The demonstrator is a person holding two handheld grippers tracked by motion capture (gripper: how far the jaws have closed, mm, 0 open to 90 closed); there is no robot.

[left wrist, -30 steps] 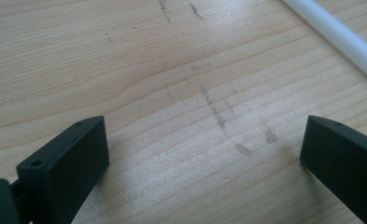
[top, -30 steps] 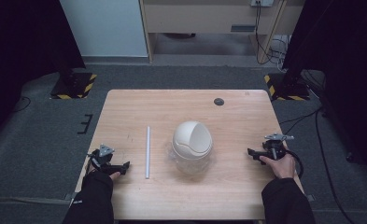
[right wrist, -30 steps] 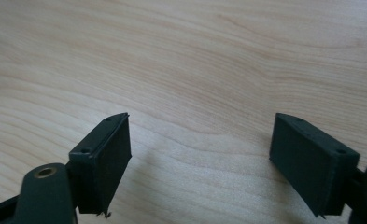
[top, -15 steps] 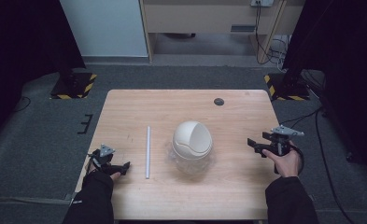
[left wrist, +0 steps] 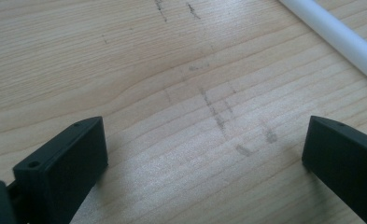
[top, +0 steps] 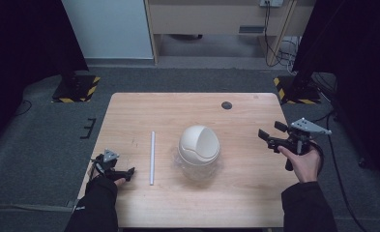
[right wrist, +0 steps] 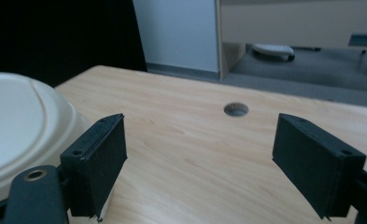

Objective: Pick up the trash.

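A cream domed lid sits on a clear round container [top: 198,147] at mid-table, and the dome [right wrist: 13,121] shows at the left of the right gripper view. Left of it lies a thin white tube [top: 152,157], also seen as the tube [left wrist: 340,39] in the left gripper view. My left gripper [top: 125,173] rests open near the table's front left, its jaws [left wrist: 204,140] wide apart over bare wood, short of the tube. My right gripper [top: 270,131] is held above the table's right side, open and empty [right wrist: 200,135], pointing left past the dome.
A small dark round hole [top: 226,105] marks the wooden table [top: 236,193] near its far edge; the hole [right wrist: 236,109] lies ahead of the right gripper. Grey carpet surrounds the table. Yellow-black striped stand feet [top: 76,89] sit on the floor behind it.
The right hand has lifted its gripper off the table and carried it a little farther from the front edge. The left gripper, tube and domed container have stayed put.
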